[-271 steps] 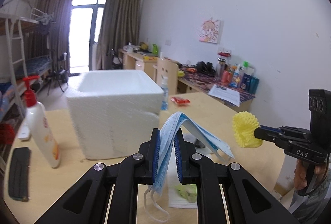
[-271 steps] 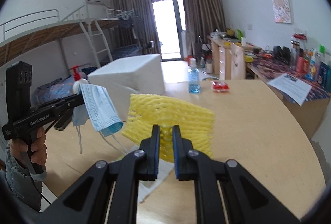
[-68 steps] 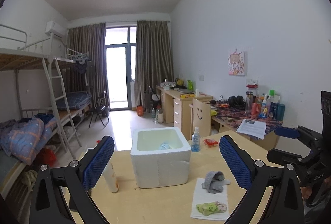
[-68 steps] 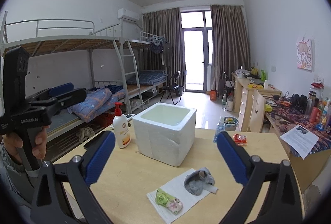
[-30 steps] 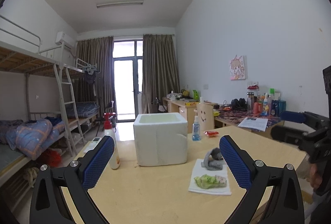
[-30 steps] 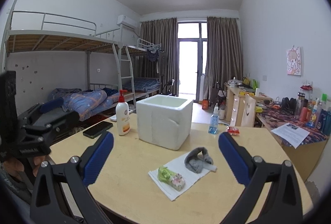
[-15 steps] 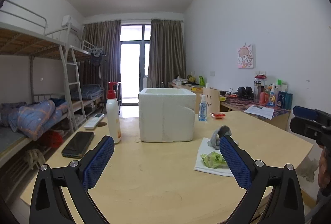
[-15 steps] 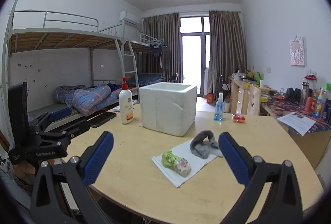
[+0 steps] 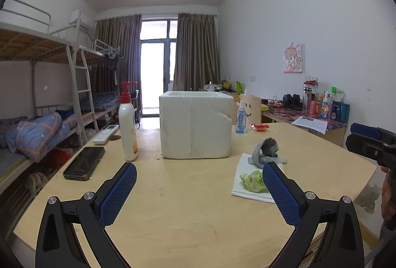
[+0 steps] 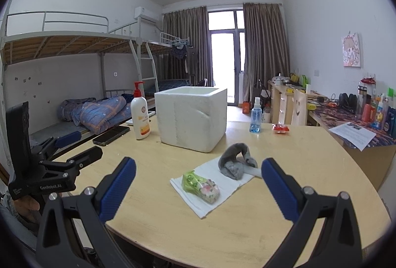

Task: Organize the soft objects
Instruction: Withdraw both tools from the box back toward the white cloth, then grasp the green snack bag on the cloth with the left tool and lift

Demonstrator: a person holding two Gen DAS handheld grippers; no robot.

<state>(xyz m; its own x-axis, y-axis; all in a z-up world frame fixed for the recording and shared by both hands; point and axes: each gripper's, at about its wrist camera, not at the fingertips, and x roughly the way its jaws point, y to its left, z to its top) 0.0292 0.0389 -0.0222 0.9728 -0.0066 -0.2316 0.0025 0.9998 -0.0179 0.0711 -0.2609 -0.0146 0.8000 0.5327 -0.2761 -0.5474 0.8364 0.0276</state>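
Change since 0.5 s ago: both cameras sit lower and nearer the table.

Left gripper: jaws wide apart, empty.

Right gripper: jaws wide apart, empty; green tissue pack at 12 o'clock, grey sock at 1 o'clock, both on white cloth.

Foam box: farther, 12 o'clock.

The left gripper filled the bottom of its own wrist view, its two blue-padded fingers spread wide with nothing between them. The right gripper sat the same way at the bottom of its view, jaws gaping and empty. At the left edge of the right wrist view, the left gripper's black body showed side-on, a hand wrapped around its grip at lower left. At the right edge of the left wrist view, the right gripper's fingertips showed.
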